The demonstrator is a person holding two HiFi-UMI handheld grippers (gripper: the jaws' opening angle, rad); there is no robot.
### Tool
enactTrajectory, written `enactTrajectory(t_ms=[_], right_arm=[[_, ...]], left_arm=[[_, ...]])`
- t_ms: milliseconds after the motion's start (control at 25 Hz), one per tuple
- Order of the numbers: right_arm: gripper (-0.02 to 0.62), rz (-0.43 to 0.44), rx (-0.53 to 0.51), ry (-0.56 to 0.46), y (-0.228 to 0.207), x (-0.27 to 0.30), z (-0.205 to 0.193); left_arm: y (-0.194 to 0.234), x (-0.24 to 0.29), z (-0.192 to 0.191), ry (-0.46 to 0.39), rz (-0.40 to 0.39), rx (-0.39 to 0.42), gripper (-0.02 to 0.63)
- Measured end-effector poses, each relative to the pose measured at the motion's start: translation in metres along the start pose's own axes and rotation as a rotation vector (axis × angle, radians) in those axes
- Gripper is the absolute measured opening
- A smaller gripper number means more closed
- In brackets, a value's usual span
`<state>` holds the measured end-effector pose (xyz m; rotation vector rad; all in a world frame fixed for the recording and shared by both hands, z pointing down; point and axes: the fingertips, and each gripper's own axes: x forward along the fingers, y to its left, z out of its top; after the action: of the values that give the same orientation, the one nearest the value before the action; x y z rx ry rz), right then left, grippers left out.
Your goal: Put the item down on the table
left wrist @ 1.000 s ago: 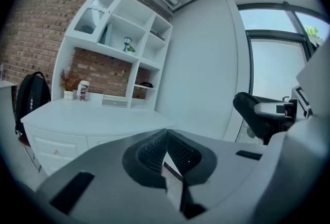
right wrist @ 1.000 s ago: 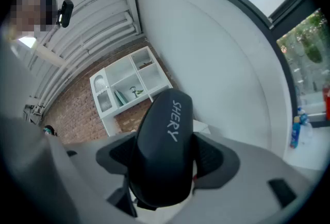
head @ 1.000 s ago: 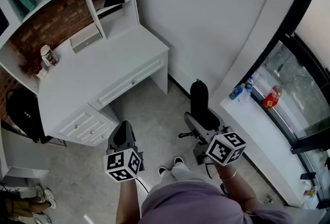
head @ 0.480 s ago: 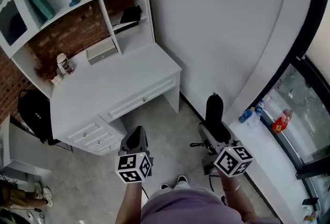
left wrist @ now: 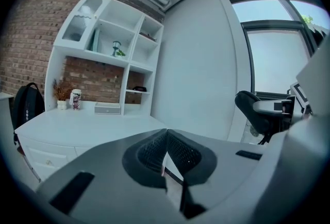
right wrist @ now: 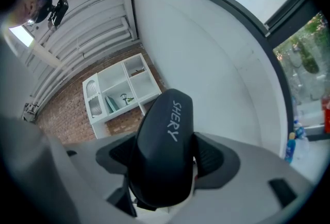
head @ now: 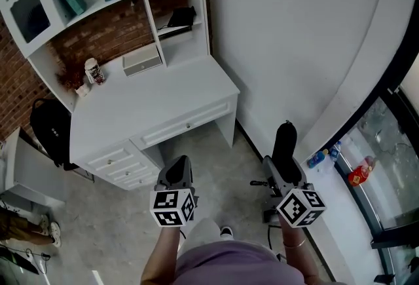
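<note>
The black oblong case printed SHERY (right wrist: 160, 151) covers the inner pads of the right gripper (right wrist: 165, 160), and its lower end is lost behind that gripper's grey body. In the head view the black backpack (head: 49, 133) is partly hidden by the white desk (head: 157, 100). The small blue bottles (head: 317, 158) on the window ledge are too small to read. The bottom edge cuts off the person's lilac-clad torso (head: 229, 267).

two grippers (head: 180, 166) (head: 283, 172), one black case (head: 285, 139), one desk (head: 150, 103)

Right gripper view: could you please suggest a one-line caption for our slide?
Right gripper shut on a black oblong item marked SHERY, white shelf unit and brick wall beyond.
</note>
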<state>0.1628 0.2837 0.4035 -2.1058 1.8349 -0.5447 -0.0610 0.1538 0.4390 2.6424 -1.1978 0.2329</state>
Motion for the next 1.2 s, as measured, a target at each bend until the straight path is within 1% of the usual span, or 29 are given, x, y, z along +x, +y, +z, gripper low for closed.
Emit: enactTrajectory(t_ms=[200,320,440,640,880,1200], right_arm=[[0.337,-0.014,-0.021,-0.002,-0.011,0.005,-0.003],[0.337,-0.035,-0.013,-0.009,-0.019,0.012,-0.003],[0.337,-0.049,-0.029,-0.022,-0.022,0.029,0.001],[0.337,-0.058,-0.038,-0.023,-0.022,0.08,0.004],[0.337,-0.071,-0.054,-0.024,-0.009,0.154,0.01],[0.337,-0.093,-0.055,-0.004,0.004,0.235,0.01]], left_arm=[[0.001,0.016,-0.009,0.033,0.003,0.01,0.0],[0.001,0.033,-0.009,0.042,-0.018,0.022,0.0],[0.007,0.056,-0.004,0.033,-0.045,0.024,0.0],[0.03,0.101,0.01,0.021,-0.063,0.029,0.0],[0.073,0.156,0.033,0.012,-0.074,0.02,0.0],[0.121,0.218,0.052,0.029,-0.107,0.011,0.0]])
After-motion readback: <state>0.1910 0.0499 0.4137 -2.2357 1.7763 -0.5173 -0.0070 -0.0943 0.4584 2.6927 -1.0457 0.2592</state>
